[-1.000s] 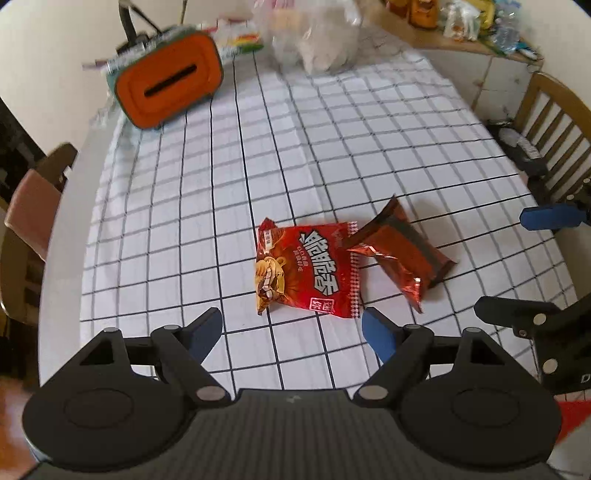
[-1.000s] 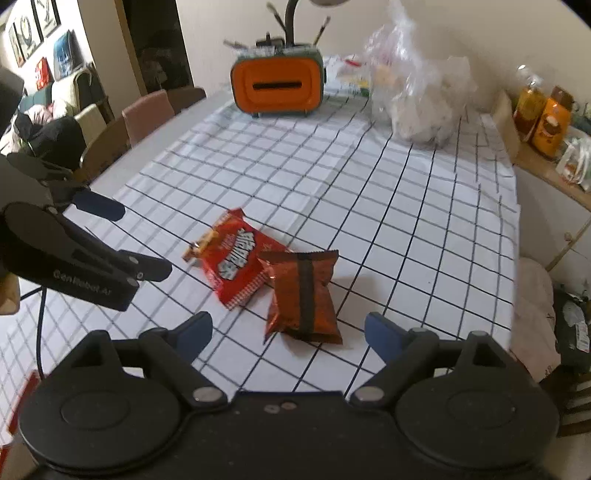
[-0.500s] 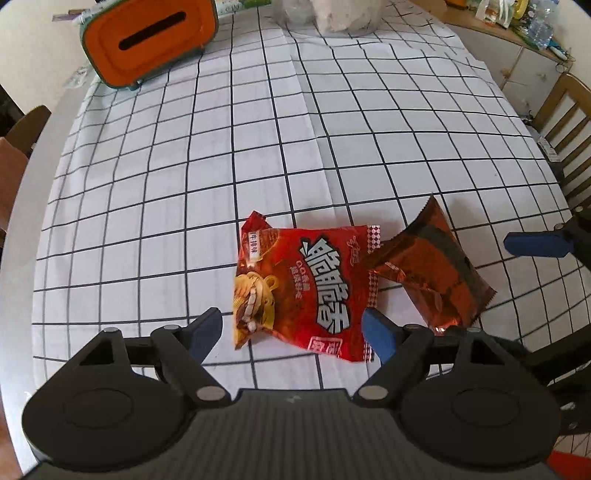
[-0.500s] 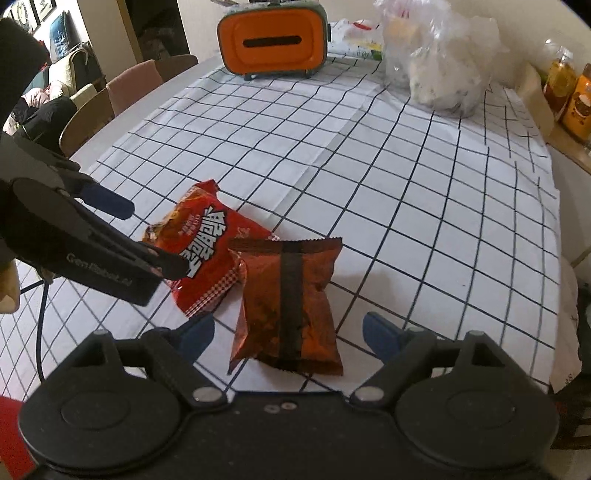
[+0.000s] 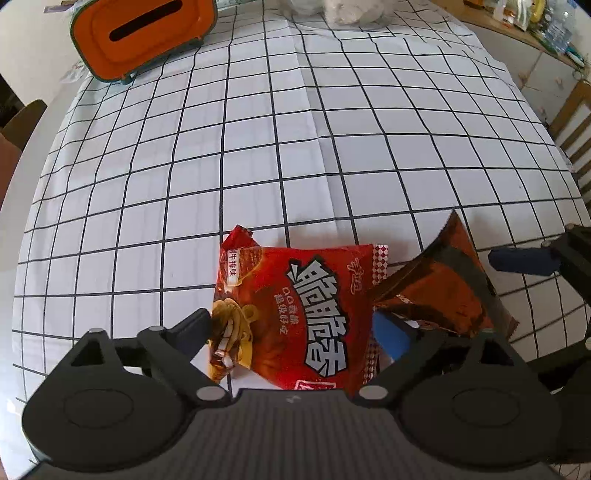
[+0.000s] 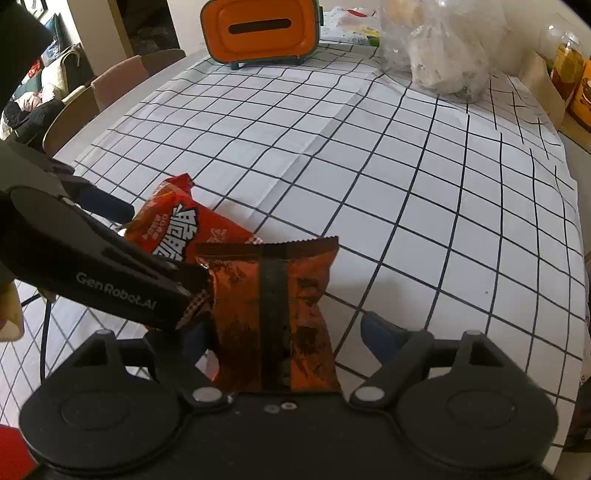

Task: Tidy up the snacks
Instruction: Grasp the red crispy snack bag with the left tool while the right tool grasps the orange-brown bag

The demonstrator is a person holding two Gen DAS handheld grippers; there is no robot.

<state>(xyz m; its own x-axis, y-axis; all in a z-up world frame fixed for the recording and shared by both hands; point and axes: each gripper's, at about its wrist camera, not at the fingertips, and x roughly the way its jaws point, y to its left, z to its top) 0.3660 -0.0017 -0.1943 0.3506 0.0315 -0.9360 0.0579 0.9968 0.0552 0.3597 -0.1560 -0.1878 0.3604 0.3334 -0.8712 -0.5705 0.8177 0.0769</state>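
Left wrist view shows your left gripper (image 5: 291, 332) wide open around the red packet (image 5: 295, 310) on the desk (image 5: 258, 147); your right gripper (image 6: 280, 339), also open, straddles the brown packet (image 6: 273, 314). They overlap, so closing may pinch both.

Two packets lie side by side on the tablecloth (image 5: 258, 147), touching: the noodle packet (image 5: 295, 314) between the left gripper's (image 5: 295, 332) fingers, the foil packet (image 6: 275, 314) to its right, between the right gripper's (image 6: 284, 339) fingers. Well behind them stand the box (image 5: 144, 33) at far left and the bag (image 6: 439, 51) at far right
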